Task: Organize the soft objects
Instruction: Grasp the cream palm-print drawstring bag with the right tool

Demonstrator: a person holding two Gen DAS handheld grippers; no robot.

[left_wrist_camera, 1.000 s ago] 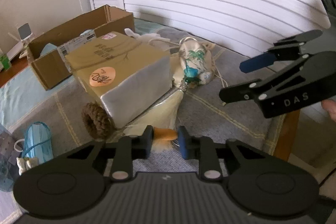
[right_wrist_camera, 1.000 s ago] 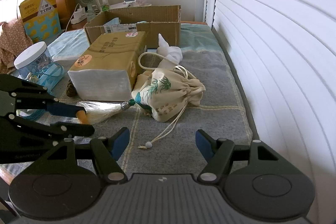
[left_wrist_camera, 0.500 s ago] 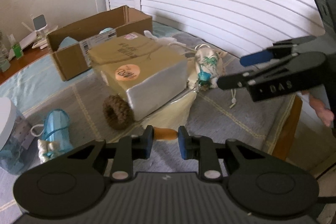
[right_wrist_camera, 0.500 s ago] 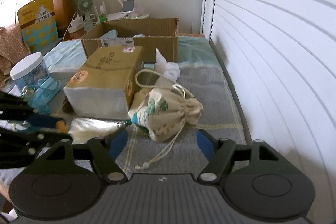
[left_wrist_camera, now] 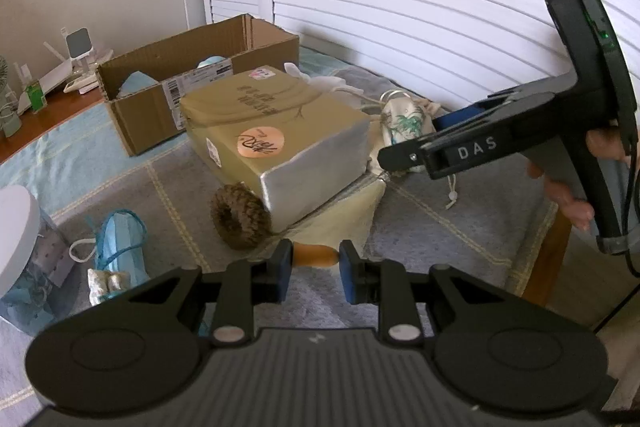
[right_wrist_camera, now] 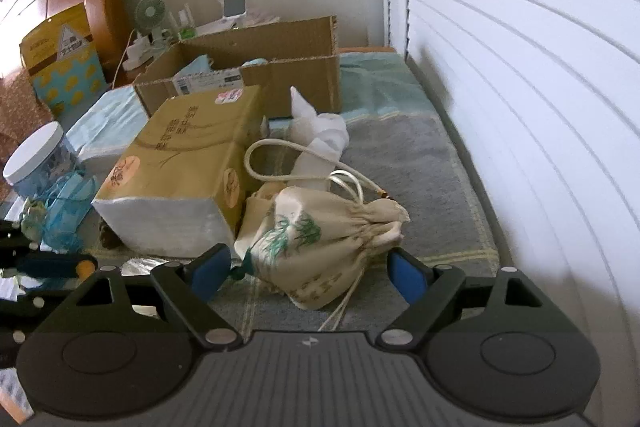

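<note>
My left gripper (left_wrist_camera: 313, 270) is shut on the orange handle (left_wrist_camera: 314, 255) of a cream tassel brush (left_wrist_camera: 344, 215), whose bristles lie by the paper-wrapped tissue pack (left_wrist_camera: 276, 135). My right gripper (right_wrist_camera: 308, 269) is open, its pads on either side of a cream drawstring pouch (right_wrist_camera: 320, 239) printed with green leaves; whether they touch it is unclear. The pouch also shows in the left wrist view (left_wrist_camera: 402, 123), behind the right gripper (left_wrist_camera: 416, 143). An open cardboard box (right_wrist_camera: 256, 67) stands behind the pack. A white cloth (right_wrist_camera: 320, 131) lies beside the pack.
A brown knitted ring (left_wrist_camera: 238, 215) leans against the pack. A blue mesh bag (left_wrist_camera: 120, 243) and a white-lidded jar (right_wrist_camera: 36, 159) sit at the left. A fan (right_wrist_camera: 150, 13) and chargers stand on the wooden shelf behind. White louvred doors (right_wrist_camera: 520, 67) run along the right.
My right gripper has moved forward and down, so its open pads now flank the pouch. My left gripper has lifted and pulled back a little, still holding the brush handle.
</note>
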